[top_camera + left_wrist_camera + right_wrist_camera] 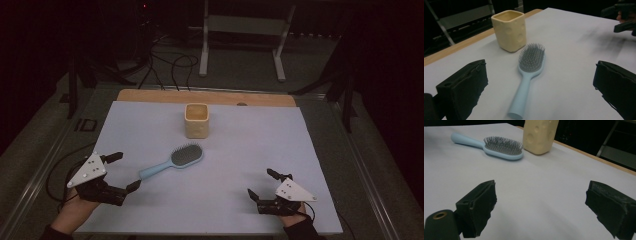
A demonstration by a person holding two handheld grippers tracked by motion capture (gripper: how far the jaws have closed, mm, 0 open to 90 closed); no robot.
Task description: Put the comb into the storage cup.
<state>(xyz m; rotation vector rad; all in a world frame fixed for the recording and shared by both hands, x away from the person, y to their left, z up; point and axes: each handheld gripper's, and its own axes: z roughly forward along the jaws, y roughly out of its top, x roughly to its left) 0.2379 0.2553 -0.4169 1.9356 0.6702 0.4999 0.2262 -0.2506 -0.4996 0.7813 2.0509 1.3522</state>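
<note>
One light-blue hairbrush (172, 162) lies bristles-up at centre frame in the high view, just below the cream cup (196, 120). It looks light, rigid and smooth plastic; its slim handle seems the best hold. The left gripper (123, 171) at lower left and right gripper (261, 183) at lower right both stand with jaws apart, holding nothing.
</note>
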